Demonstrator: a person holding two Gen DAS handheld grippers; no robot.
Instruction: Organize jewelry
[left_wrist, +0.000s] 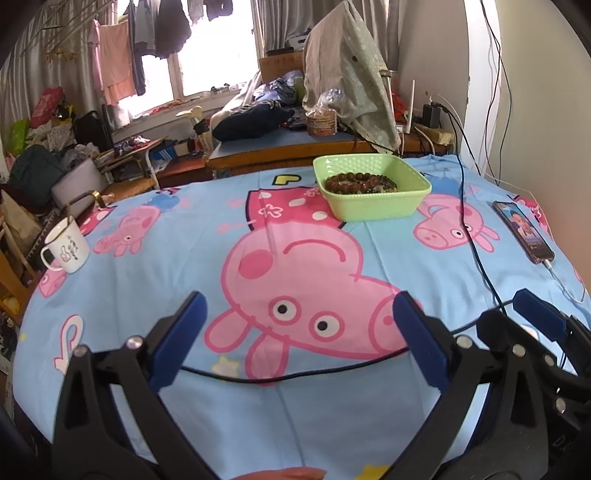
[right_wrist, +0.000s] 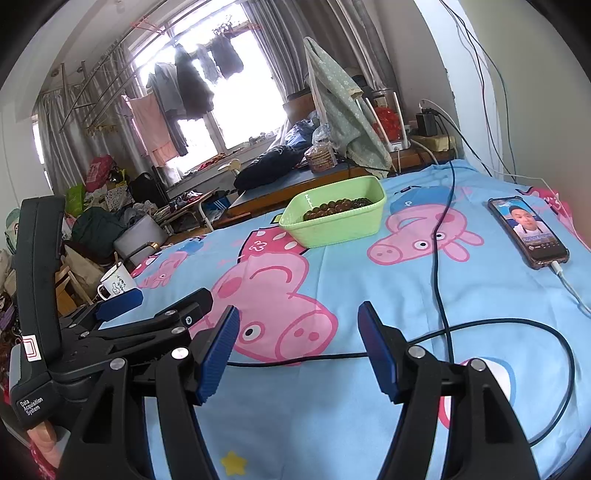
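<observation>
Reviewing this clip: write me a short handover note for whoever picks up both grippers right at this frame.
Left gripper: open, empty, low over the cartoon-print cloth.
Right gripper: open, empty, beside the left one, same height.
Jewelry: brown bead bracelet and a darker beaded piece lie inside the green basket at the far side of the table.
Done: no jewelry shows loose on the cloth; what is visible sits in the basket.
Left: nothing obvious to collect; check the basket contents up close, since the beads partly hide each other.
Mind the black cable and the charging phone on the right, and the mug at the left edge.
</observation>
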